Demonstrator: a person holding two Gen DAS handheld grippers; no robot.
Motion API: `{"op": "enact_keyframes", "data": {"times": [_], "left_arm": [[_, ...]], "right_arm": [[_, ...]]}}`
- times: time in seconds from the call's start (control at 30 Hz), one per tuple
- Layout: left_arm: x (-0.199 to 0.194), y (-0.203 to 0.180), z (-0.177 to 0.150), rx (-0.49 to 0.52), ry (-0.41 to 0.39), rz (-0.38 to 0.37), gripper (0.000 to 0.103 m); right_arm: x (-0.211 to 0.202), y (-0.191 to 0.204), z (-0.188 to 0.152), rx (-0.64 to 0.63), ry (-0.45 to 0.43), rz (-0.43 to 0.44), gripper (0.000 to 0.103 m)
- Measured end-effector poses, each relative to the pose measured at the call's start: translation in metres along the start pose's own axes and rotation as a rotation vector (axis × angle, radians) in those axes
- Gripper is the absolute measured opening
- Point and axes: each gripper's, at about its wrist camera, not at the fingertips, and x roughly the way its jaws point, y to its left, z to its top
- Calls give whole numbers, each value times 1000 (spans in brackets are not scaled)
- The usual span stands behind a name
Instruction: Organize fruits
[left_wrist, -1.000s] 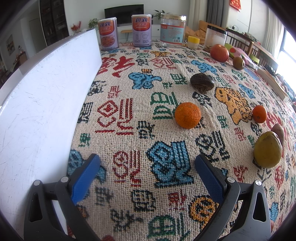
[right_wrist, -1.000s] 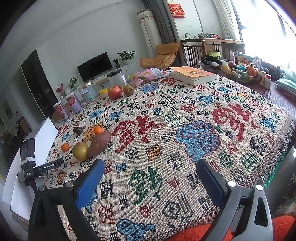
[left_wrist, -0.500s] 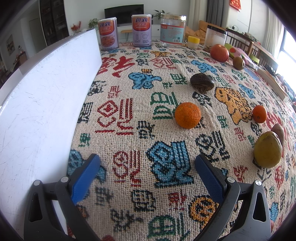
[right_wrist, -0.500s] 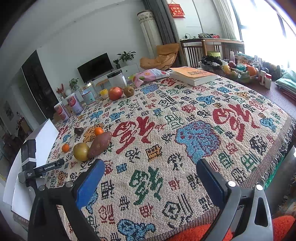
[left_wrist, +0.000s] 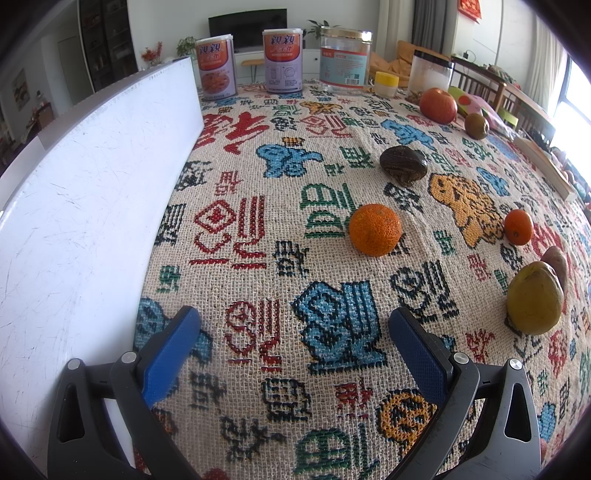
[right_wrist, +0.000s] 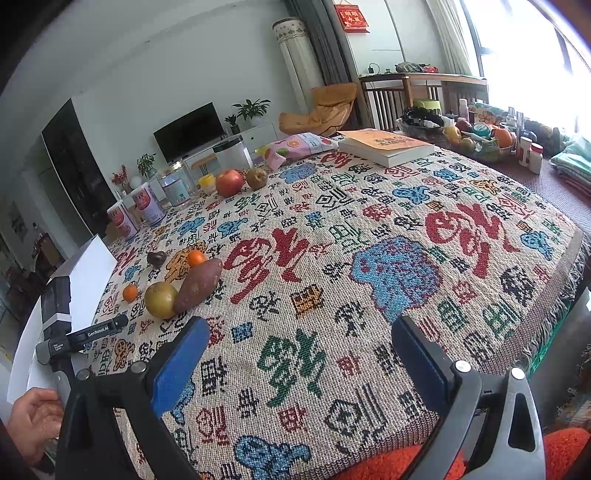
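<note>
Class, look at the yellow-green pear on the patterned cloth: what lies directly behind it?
From the left wrist view, a sweet potato lies behind the pear; only its upper end shows, the rest is covered. The right wrist view shows them side by side, apparently touching.

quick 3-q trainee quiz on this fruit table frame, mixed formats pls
1. True or false: the left gripper holds the big orange.
2. What touches the yellow-green fruit? A) sweet potato B) red apple C) book
3. Fill in: the right gripper is ____ (open/shut).

Key: 1 false, its jaws are spread and empty, the orange lies ahead on the cloth; 2 A; 3 open.
</note>
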Motion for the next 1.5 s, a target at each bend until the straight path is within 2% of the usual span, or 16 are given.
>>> {"op": "enact_keyframes", "data": {"times": [0.57,1.5], "left_arm": [[0,0,0,-1,0,0,103],[0,0,0,0,1,-1,102]], "right_arm": [[9,2,0,-11,37,-23,99],[10,-4,1,16,51,9,99]]}}
